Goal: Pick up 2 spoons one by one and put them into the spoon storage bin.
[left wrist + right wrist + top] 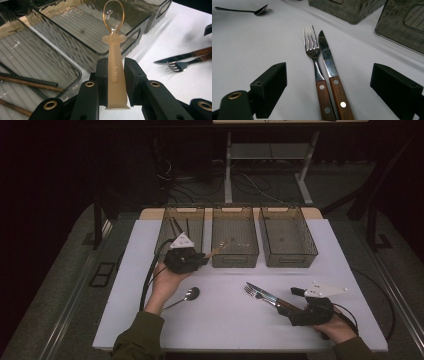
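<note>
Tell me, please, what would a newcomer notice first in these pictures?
Most striking is the translucent amber plastic spoon, clamped by its handle in the left gripper and held over the near edge of the middle smoked-plastic bin. Next, the wooden-handled steel fork and wooden-handled steel knife lie side by side on the white table between the right gripper's open fingers.

Olive-green sleeves [137, 337] are worn; both grippers, left [204, 258] and right [283, 305], are built of black jaws with brass-ringed pivots, topped by grey three-cornered plates [181, 240], and trailed by black cables [148, 280]
</note>
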A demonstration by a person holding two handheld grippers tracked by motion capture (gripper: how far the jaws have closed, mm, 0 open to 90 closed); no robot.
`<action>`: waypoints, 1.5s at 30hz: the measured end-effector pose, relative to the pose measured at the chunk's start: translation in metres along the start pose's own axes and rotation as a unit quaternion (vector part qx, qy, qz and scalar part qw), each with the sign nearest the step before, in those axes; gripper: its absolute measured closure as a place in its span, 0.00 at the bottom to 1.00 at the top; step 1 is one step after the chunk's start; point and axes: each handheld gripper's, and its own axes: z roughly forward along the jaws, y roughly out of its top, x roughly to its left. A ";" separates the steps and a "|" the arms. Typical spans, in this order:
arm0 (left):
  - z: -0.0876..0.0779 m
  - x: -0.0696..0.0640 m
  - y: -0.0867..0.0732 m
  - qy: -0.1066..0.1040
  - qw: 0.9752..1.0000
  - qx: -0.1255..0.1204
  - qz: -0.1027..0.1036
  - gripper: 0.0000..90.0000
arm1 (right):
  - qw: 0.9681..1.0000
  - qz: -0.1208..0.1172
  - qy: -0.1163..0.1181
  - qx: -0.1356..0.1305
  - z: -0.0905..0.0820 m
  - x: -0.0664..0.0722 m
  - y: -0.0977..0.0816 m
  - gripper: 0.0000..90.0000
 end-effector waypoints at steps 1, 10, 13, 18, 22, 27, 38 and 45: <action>0.002 0.000 0.002 0.000 1.000 0.000 -0.001 0.83 | 1.000 0.000 0.000 -0.001 0.000 0.000 0.000 0.15; 0.020 0.004 0.020 0.000 1.000 -0.003 -0.004 0.83 | 1.000 0.002 0.004 -0.002 0.000 0.001 0.000 0.15; 0.026 0.005 0.026 0.000 1.000 -0.001 -0.005 0.82 | 1.000 0.002 0.004 -0.002 0.000 0.001 0.000 0.15; 0.037 0.008 0.033 0.001 1.000 0.003 -0.004 0.82 | 1.000 0.002 0.004 -0.002 0.000 0.001 0.000 0.15; 0.045 0.008 0.038 0.001 1.000 0.000 -0.005 0.82 | 1.000 0.003 0.005 -0.002 0.000 0.001 0.000 0.15; 0.054 0.010 0.043 0.007 1.000 0.009 -0.003 0.82 | 1.000 0.002 0.005 -0.004 -0.001 0.001 0.000 0.15; 0.070 0.015 0.039 0.013 1.000 0.016 -0.012 0.82 | 1.000 0.004 0.006 -0.005 -0.001 0.001 0.000 0.15; 0.070 0.016 0.038 0.020 1.000 0.004 -0.022 0.72 | 1.000 0.003 0.006 -0.005 -0.001 0.001 0.000 0.15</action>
